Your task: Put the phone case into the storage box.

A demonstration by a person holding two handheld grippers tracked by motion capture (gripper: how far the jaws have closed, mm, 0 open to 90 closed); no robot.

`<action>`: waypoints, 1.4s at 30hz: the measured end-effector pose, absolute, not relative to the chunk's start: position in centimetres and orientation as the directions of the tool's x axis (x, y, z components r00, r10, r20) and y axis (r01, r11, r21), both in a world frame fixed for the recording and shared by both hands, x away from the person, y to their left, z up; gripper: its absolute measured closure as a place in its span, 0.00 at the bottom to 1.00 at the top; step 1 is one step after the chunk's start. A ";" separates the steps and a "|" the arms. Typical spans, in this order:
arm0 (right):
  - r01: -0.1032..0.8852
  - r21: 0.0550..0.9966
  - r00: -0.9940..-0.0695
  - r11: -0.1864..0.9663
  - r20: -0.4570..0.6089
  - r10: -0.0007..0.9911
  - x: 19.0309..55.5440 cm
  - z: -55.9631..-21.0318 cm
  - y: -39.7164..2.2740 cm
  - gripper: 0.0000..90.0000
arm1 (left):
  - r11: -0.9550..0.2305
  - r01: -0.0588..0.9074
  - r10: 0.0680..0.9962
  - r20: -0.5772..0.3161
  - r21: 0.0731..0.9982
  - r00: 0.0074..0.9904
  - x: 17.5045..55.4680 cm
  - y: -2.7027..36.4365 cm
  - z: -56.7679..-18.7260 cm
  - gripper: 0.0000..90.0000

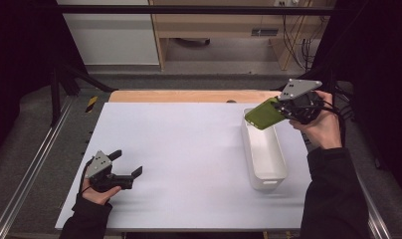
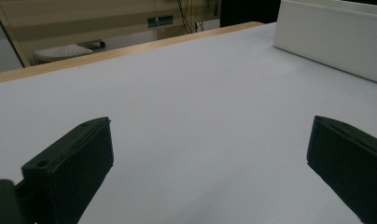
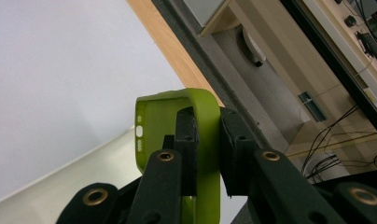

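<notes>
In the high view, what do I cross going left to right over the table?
Left hand-held gripper, open → bare white tabletop → white bin → right hand-held gripper, shut on the green phone case above the bin's far end.

Lab, railed test table [image 1: 189,199], loose cables [image 1: 293,45]
</notes>
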State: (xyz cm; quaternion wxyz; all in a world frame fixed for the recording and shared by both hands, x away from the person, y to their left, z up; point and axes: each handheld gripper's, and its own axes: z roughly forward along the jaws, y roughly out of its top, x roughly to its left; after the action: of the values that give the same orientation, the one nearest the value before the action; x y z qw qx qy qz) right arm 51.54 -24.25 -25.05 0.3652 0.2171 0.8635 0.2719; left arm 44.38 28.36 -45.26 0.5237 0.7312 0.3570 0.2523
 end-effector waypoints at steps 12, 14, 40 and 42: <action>0.158 0.569 -0.662 0.807 -0.546 0.514 53.3 -25.6 -24.1 0.88 | -0.203 0.259 0.786 -0.001 0.944 0.619 44.4 28.2 -45.4 0.00; 0.149 0.557 -0.669 0.817 -0.552 0.498 53.5 -25.7 -24.1 0.88 | -0.201 0.257 0.786 -0.001 0.945 0.619 44.4 28.2 -45.4 0.00; 0.101 0.431 -0.726 0.897 -0.585 0.363 56.7 -27.4 -23.5 0.87 | -0.217 0.256 0.780 0.009 0.942 0.626 44.4 28.0 -45.5 0.00; 0.092 0.421 -0.732 0.903 -0.586 0.347 56.9 -27.5 -23.4 0.87 | -0.217 0.257 0.779 0.009 0.942 0.627 44.5 28.0 -45.5 0.00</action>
State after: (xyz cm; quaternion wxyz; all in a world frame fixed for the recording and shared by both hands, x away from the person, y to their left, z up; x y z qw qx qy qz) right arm 56.89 -23.42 -27.50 0.3457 0.1203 0.9120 0.1851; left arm 44.45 27.98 -45.50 0.5181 0.7382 0.3508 0.2522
